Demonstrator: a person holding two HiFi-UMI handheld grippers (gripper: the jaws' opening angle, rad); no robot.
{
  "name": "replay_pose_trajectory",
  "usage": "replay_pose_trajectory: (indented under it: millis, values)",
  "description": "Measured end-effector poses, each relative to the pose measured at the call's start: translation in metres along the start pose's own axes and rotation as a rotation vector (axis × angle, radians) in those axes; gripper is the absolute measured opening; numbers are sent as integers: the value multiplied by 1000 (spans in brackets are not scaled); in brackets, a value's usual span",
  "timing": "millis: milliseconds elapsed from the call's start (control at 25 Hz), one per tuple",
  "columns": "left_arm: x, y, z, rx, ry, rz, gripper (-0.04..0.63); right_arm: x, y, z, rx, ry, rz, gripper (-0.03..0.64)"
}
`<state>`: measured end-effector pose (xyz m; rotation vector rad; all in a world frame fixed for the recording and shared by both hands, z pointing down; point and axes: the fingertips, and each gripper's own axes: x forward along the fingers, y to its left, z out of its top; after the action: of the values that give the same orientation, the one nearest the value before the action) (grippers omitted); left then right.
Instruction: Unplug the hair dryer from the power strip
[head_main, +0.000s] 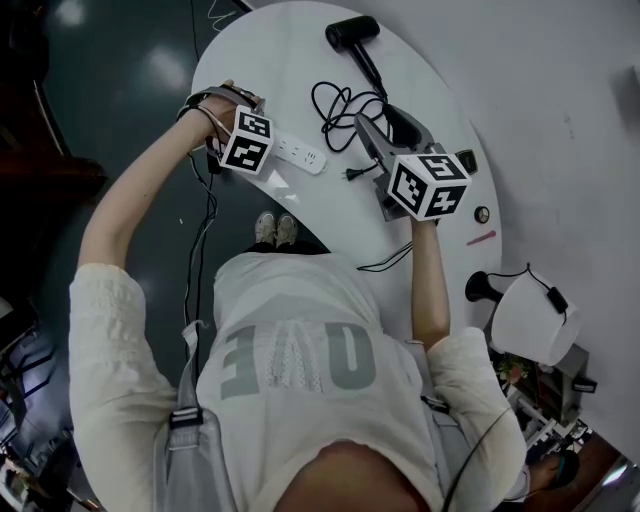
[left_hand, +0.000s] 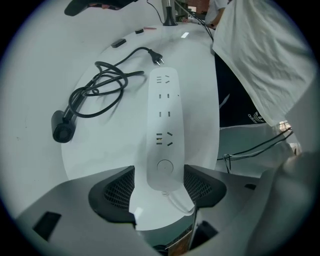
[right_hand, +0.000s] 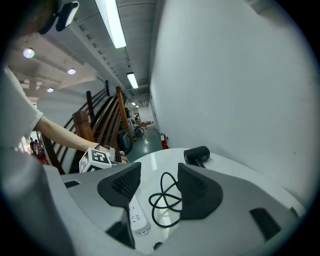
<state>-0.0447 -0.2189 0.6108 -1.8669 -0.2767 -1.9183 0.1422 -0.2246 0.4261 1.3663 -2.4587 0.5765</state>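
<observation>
The white power strip (head_main: 300, 155) lies on the white oval table (head_main: 440, 110). Its switch end sits between the jaws of my left gripper (left_hand: 160, 187), which points straight down; the pads stand close beside it and do not seem to press. The black plug (left_hand: 159, 59) lies loose on the table just beyond the strip's far end, out of every socket. Its cord (left_hand: 100, 87) coils away to the black hair dryer (left_hand: 62, 131). My right gripper (right_hand: 159, 180) is open and empty, lifted above the cord (right_hand: 165, 200), with the hair dryer (right_hand: 197, 155) beyond it.
A small black box (head_main: 465, 160), a round knob (head_main: 482, 214) and a pink pen (head_main: 480, 238) lie near the table's right edge. A thin black cable (head_main: 385, 262) hangs over the near edge. A white shade on a stand (head_main: 530, 320) is at the right.
</observation>
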Motion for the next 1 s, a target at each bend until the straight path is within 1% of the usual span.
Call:
replay_pose_trajectory:
  millis: [80,160,200,280,360,440,560,640,680,720,760,840,880,1000]
  values:
    - [-6,6,-1,-16,-11,13,322,3,10,14,-43,-16,11,232]
    - [-14,13,-4,-34,-26,35,337,2,14,30,-65,-60,-5,232]
    - [-20,19,-4,-64,-44,55,337,0,15,39,-68,-92,-19,232]
    - [-40,35,-2,-165,-120,115,336,-6,18,57,-59,-164,-43,230]
    - [-68,57,2,-283,-226,187,336,-14,20,74,-44,-242,-73,230]
    - [-104,81,7,-404,-354,276,336,-22,23,89,-47,-314,-111,229]
    - [-162,108,17,-591,-581,414,334,-32,31,106,-92,-398,-167,227]
    - [-198,119,21,-708,-710,518,329,-38,40,116,-129,-447,-193,224]
    - [-214,122,21,-768,-763,577,311,-40,45,121,-151,-468,-203,219]
    - [-230,123,20,-831,-812,643,271,-43,50,125,-174,-486,-209,213]
    - [-245,123,19,-896,-862,720,215,-44,56,128,-198,-501,-211,207]
    - [-277,115,13,-1013,-963,893,53,-48,68,133,-238,-523,-204,180]
    - [-292,108,11,-1059,-1009,974,27,-49,73,134,-252,-535,-201,162]
    - [-330,82,6,-1160,-1104,1181,14,-52,87,136,-269,-563,-184,101]
